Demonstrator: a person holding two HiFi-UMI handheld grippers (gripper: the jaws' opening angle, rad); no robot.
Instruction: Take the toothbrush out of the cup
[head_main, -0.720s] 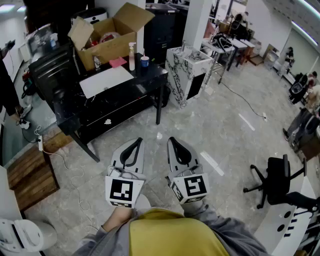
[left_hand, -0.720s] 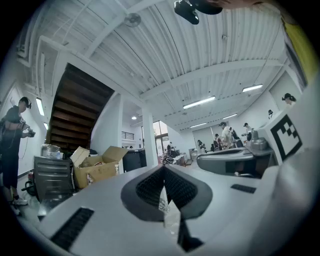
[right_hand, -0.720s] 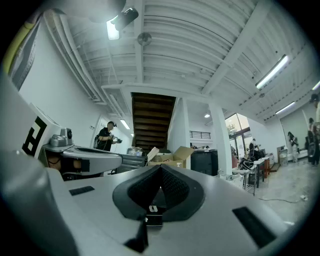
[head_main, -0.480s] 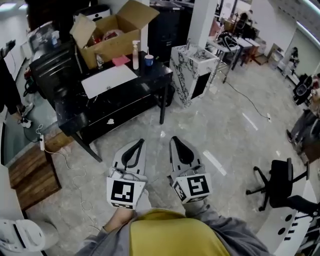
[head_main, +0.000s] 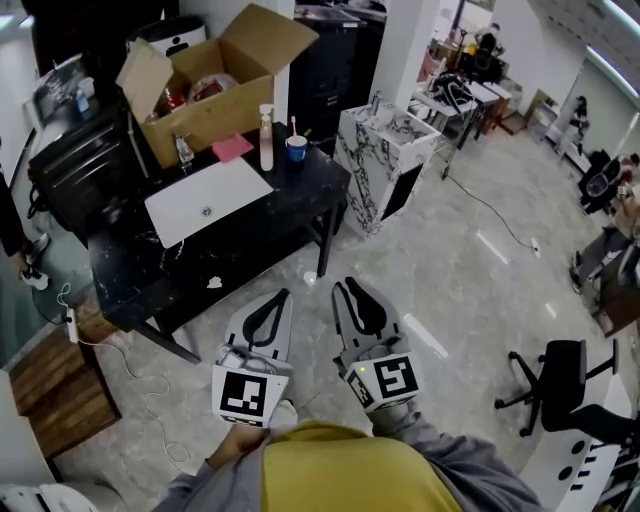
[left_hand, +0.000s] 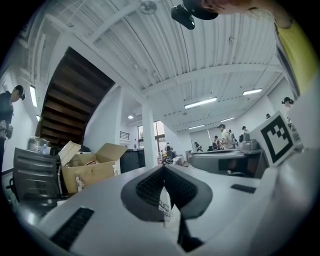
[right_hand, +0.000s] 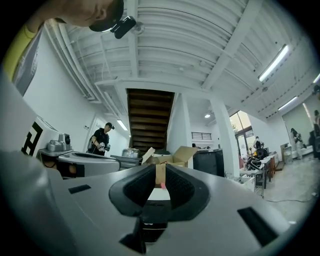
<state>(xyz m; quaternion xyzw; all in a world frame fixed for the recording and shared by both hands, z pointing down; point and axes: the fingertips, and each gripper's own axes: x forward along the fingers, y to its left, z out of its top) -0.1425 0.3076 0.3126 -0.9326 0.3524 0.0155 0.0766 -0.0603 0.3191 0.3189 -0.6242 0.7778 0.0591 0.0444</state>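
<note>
A blue cup stands at the far edge of the black table, with the toothbrush upright in it. Both grippers are held level at waist height, well short of the table, and point toward it. My left gripper has its fingertips touching and nothing between them; its own view shows the tips of this left gripper meeting. My right gripper is a slit open and empty; through the gap of this right gripper I see the cardboard box. I cannot make out the cup in either gripper view.
On the table are an open cardboard box, a spray bottle, a pink item and a white tray. A marble-patterned cabinet stands right of the table. An office chair is at the far right. Cables lie on the floor at the left.
The table and its objects have come nearer and sit larger in the head view. Both grippers keep their place in front of the body, jaws unchanged.
</note>
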